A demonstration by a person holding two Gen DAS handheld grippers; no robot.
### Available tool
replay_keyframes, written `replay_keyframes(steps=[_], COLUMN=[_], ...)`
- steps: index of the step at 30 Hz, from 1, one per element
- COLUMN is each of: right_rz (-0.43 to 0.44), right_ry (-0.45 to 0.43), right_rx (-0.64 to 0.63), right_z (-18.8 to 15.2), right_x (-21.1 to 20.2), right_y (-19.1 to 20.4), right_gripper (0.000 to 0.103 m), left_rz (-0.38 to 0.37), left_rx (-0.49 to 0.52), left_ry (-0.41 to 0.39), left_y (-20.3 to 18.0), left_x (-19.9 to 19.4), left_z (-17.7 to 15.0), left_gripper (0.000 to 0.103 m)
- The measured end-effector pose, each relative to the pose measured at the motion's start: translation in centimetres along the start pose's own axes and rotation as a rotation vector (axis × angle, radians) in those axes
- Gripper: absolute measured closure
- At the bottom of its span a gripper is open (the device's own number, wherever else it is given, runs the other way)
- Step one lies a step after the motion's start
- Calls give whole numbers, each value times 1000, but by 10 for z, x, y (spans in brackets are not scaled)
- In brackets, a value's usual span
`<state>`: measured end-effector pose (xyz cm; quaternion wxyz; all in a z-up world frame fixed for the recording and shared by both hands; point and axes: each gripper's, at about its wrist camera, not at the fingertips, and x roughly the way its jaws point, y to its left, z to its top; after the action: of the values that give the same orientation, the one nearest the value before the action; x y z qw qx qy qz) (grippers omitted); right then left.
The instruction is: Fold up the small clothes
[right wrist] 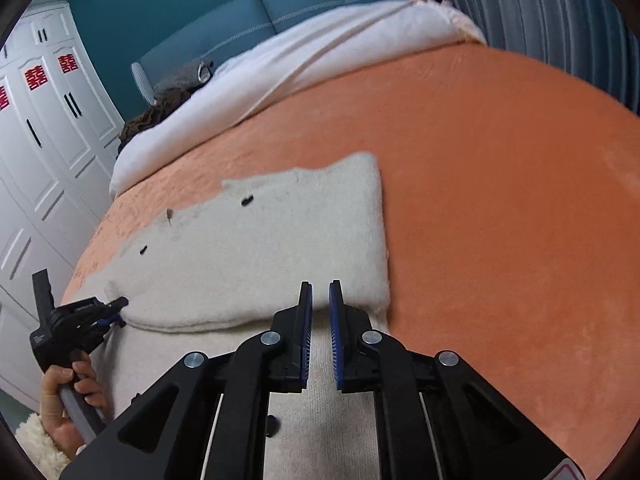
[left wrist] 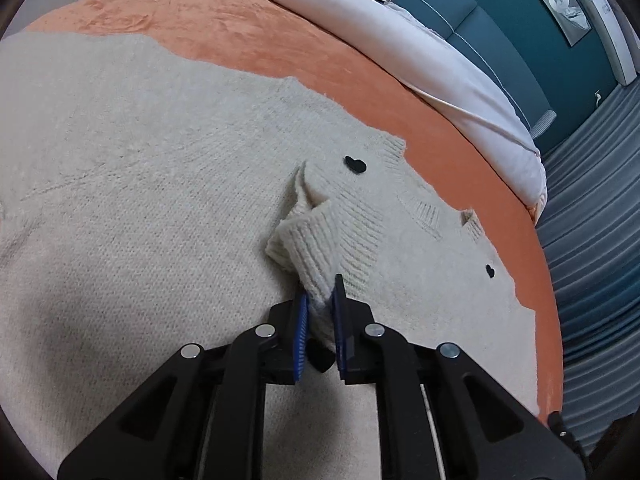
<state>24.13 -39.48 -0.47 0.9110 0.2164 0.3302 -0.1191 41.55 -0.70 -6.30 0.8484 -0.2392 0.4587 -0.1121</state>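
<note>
A cream knit cardigan [left wrist: 140, 184] with small black heart buttons [left wrist: 355, 165] lies spread on the orange bedspread [left wrist: 248, 36]. My left gripper [left wrist: 321, 300] is shut on a ribbed edge of the cardigan [left wrist: 316, 248] and lifts it slightly. In the right wrist view the cardigan [right wrist: 280, 248] lies partly folded, with one layer over another. My right gripper [right wrist: 320, 292] hovers just above the cardigan's near edge, jaws a narrow gap apart with nothing between them. The left gripper [right wrist: 116, 312] shows at the cardigan's left edge, held by a hand.
A white duvet [right wrist: 320, 52] is bunched at the head of the bed against a teal headboard [right wrist: 280, 4]. Dark clothes [right wrist: 160, 108] lie near it. White wardrobe doors [right wrist: 36, 128] stand at the left. Grey curtains [left wrist: 592, 200] hang beyond the bed edge.
</note>
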Motion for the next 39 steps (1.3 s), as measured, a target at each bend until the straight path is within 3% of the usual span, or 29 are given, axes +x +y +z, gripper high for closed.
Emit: replay_keyframes(steps=[2,4,5,7,8,11,12,14,15,17,19,24,27,29,31,33,35,39], right_rz=[5,11,-25,-117,-116,-121,-105,-96,-106,-121,-140,-173,-174,-160,-141,-135,-146,-172], right_ry=[-52,-27,5,184,209,128,101,85,78,63,64,53,49,51,53,55,52,48], right_rx=[3,-19,-39,-44,-6,-29,-30,-65,-92,-125,-145,-171,-172,-158,-135,-127,-137,-163], right_z=[8,18,19,10,3,2,-3,-15,-24,-31,-32,-40,-43,-43,-43,-43,-44,-45], right_x=[-11,6,23,76,87,65,58,52,52,51,54,59,61,62,63,63,64,65], right_y=[6,13,15,7,-1,11,14,19,21,24,30,35,35,32,27,25,27,31], right_gripper=[94,94,94,99,100,98,93,88,86,82,79,78,77,77,77,77,77,76], left_rz=[4,8,7,5,3,-61,-91,-125,-122,-69,9,282,349,322,327,342,354,264], left_rx=[11,16,12,11,9,-25,-44,-87,-109,-167,-228,-458,-576,-607,-591,-526,-486,-353], left_ry=[-8,-10,-10,-6,-1,0,-12,-67,-91,-138,-184,-302,-352,-367,-358,-331,-320,-404], left_y=[-3,-3,-2,-2,-1,8,14,36,52,94,142,280,341,362,363,355,344,284], left_x=[1,1,0,0,0,-15,-24,-51,-64,-91,-115,-170,-186,-188,-184,-178,-177,-194], left_z=[-1,-2,-1,0,1,5,7,15,21,37,56,101,117,124,133,144,152,170], left_gripper=[91,91,91,91,91,89,88,88,82,72,71,68,68,77,78,92,95,96])
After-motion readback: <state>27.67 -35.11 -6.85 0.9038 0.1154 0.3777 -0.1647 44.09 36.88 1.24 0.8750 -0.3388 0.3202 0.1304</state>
